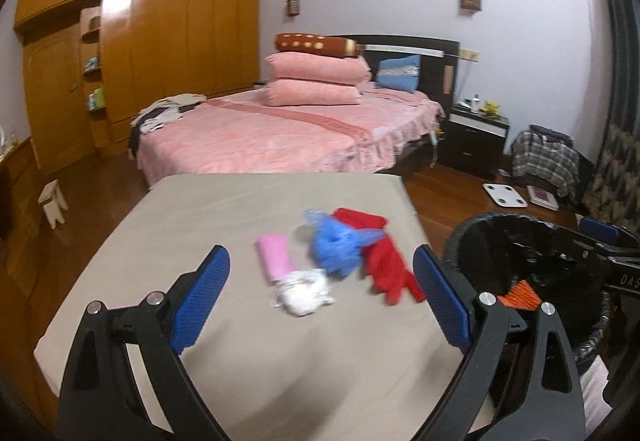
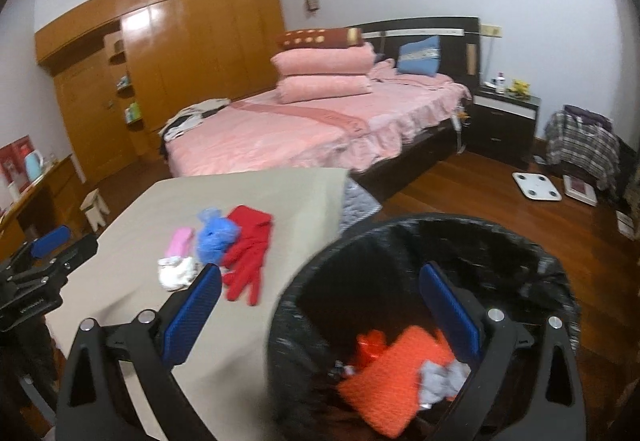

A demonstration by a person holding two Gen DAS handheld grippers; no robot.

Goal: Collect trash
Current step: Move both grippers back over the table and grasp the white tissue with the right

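We saw the trash bin (image 2: 424, 321), lined with a black bag, standing just beside the beige table (image 1: 200, 209) at its right edge; inside lay an orange knitted piece (image 2: 396, 381), something red (image 2: 370, 345) and crumpled grey paper (image 2: 444, 381). On the table a small heap waited: a white crumpled wad (image 1: 304, 291), with a pink tube (image 1: 274, 259) at its eleven o'clock, a blue mesh puff (image 1: 336, 245) at its one o'clock, and a red glove (image 1: 380, 261) at its two o'clock, touching the puff. Our left gripper (image 1: 322, 297) hung over the table, its blue pads spread wide with nothing between them. Our right gripper (image 2: 320, 315) stood wide too and empty, one finger over the bin's mouth. Beyond the table, at twelve o'clock, was a pink bed (image 1: 288, 129).
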